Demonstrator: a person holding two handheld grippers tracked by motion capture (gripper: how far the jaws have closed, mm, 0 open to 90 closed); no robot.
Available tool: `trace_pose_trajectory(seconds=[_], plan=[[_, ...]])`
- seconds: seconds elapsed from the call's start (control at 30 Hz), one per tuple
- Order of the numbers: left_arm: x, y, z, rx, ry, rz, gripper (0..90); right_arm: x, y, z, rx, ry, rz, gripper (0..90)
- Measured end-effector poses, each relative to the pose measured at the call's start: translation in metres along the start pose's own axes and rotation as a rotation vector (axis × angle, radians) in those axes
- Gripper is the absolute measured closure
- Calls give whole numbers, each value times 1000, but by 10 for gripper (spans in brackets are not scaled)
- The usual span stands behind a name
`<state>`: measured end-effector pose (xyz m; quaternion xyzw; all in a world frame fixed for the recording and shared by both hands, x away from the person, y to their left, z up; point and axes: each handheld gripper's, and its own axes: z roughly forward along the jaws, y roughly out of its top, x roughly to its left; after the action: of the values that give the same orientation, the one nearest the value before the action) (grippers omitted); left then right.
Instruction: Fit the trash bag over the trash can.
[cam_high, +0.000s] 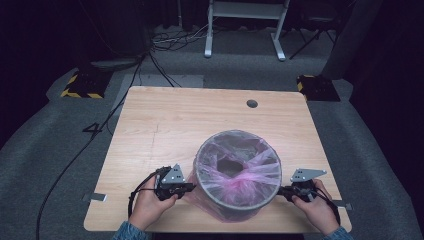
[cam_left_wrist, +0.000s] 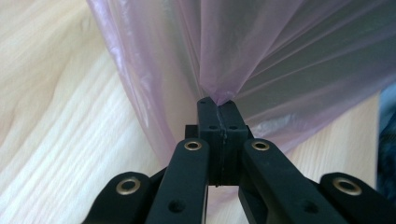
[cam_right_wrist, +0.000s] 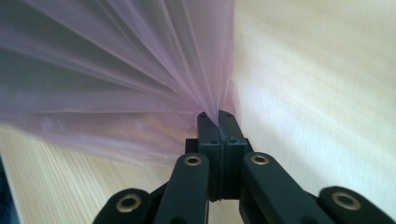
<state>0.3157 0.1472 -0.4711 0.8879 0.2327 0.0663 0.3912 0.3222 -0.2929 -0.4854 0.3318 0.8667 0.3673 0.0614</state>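
Note:
A round grey bin (cam_high: 237, 175) stands near the table's front edge, lined with a thin pink plastic bag (cam_high: 247, 172) that drapes over its rim and down the outside. My left gripper (cam_high: 192, 187) sits at the bin's left side, shut on a pinch of the pink bag (cam_left_wrist: 219, 60), which fans out taut from the fingertips. At the bin's right side my right gripper (cam_high: 281, 191) is likewise shut on a fold of the pink bag (cam_right_wrist: 140, 60). Both grippers are low, close to the tabletop.
The light wooden table (cam_high: 165, 125) has a round cable hole (cam_high: 252, 103) at the back right. Cables (cam_high: 90, 140) run over the grey floor to the left. A white desk frame (cam_high: 245, 25) stands behind the table.

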Motion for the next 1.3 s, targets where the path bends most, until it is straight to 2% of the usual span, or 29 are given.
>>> trace_pose_trajectory(seconds=[0.13, 0.17, 0.2, 0.23, 0.27, 0.33, 0.37, 0.4, 0.47, 0.5, 0.53, 0.57, 0.6, 0.67, 0.7, 0.77, 0.83, 0.93, 1.0, 1.1, 1.2, 1.3], plan=[[0, -11, -4, 12, -31, -14, 900, -1, -13, -6, 23, 16, 26, 900], [-1, -12, -8, -1, -33, 0, 898, 0, -14, -10, 20, 10, 21, 900], [-2, -13, -13, -34, -27, 15, 831, 1, -15, -16, 3, 4, 7, 900], [-3, -12, -17, -75, -20, 17, 683, 2, -15, -23, -31, -3, -9, 793], [-3, -10, -22, -102, -10, 12, 556, 3, -13, -30, -75, -16, -15, 624], [-5, -5, -32, -163, 0, 3, 392, 5, -8, -43, -140, -39, -52, 405], [-6, -1, -36, -194, -1, 15, 329, 7, -4, -49, -163, -40, -76, 326], [-8, 3, -39, -224, 0, 24, 291, 11, 0, -53, -191, -31, -92, 290], [-10, 13, -42, -253, 5, 39, 275, 18, 11, -59, -248, 8, -123, 251], [-10, 18, -42, -255, 17, 50, 275, 23, 17, -61, -270, 26, -141, 263], [-10, 22, -41, -259, 24, 60, 289, 26, 23, -62, -289, 31, -163, 322], [-10, 27, -40, -260, 17, 80, 364, 30, 30, -63, -302, 39, -178, 428], [-10, 29, -39, -259, 14, 89, 548, 32, 37, -63, -295, 55, -193, 588], [-8, 33, -36, -245, 38, 100, 728, 32, 45, -61, -271, 50, -201, 842], [-5, 34, -35, -248, 35, 87, 782, 31, 48, -60, -255, 39, -195, 894], [0, 34, -32, -243, 33, 54, 866, 25, 52, -56, -241, 29, -159, 900], [4, 32, -28, -235, 40, 32, 897, 17, 53, -49, -222, 13, -128, 900], [8, 27, -22, -193, 73, 25, 900, 2, 47, -35, -183, -11, -82, 900], [10, 21, -17, -185, 55, 8, 900, -7, 40, -24, -142, -12, -53, 900], [11, 16, -9, -203, 44, -11, 900, -14, 29, -10, -126, 17, -15, 900], [13, 14, -3, -181, 72, -1, 900, -12, 25, -1, -101, 22, -15, 900], [18, 14, 6, -155, 51, -22, 900, -13, 28, 4, -87, 20, -21, 900]])
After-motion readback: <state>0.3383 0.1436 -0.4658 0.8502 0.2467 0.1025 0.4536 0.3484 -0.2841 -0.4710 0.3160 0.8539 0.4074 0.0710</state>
